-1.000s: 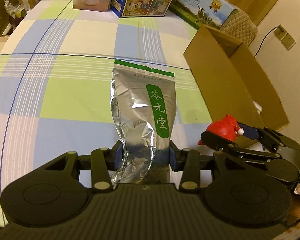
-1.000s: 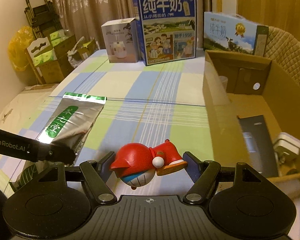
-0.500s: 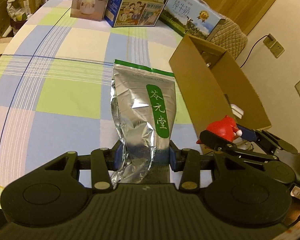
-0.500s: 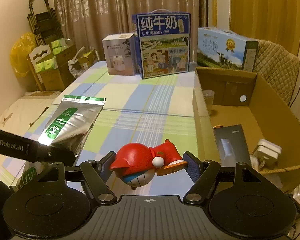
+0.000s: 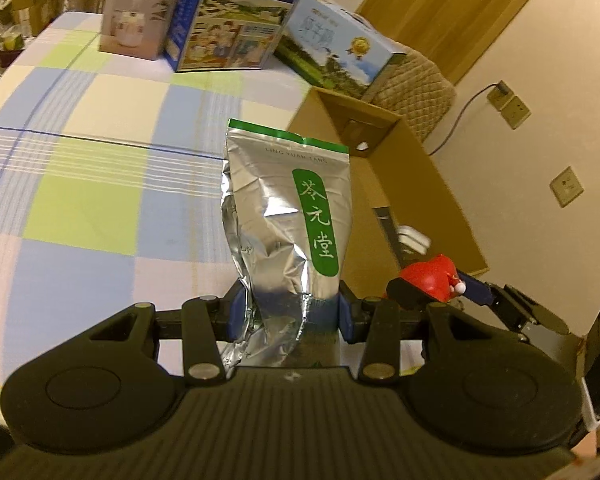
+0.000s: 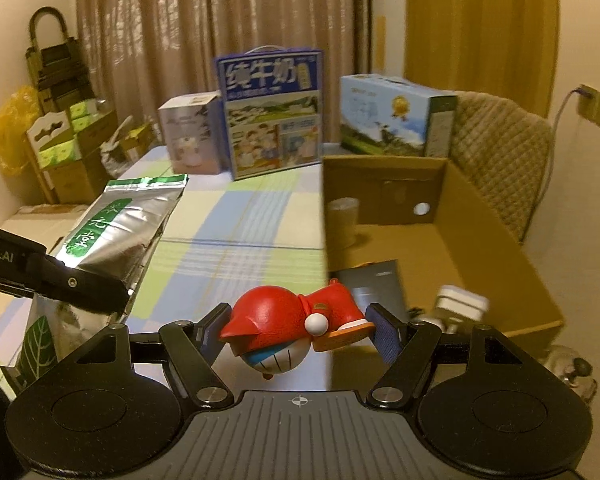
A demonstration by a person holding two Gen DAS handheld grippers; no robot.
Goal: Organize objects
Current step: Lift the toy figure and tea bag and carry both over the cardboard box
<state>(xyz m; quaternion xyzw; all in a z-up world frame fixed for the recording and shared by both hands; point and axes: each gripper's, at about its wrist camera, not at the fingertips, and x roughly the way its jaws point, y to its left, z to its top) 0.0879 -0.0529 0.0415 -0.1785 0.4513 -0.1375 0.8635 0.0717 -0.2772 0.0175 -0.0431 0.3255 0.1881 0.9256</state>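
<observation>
Silver tea pouch (image 5: 288, 224), green label, held upright by its lower end between the fingers of the left gripper (image 5: 287, 314), above the checked tablecloth (image 5: 84, 184). Right gripper (image 6: 296, 330) clamps a red figurine (image 6: 296, 322) lying sideways, at the near edge of the open cardboard box (image 6: 496, 240). Box contains a cup (image 6: 342, 222), dark flat package (image 6: 376, 284), white adapter (image 6: 462, 304).

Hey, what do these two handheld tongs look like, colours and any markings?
Both tongs, left and right, are matte black plastic with blue pads, silver pivot screws, round side discs and a ribbed centre. The left one's side carries white lettering ending "bot.AI".
</observation>
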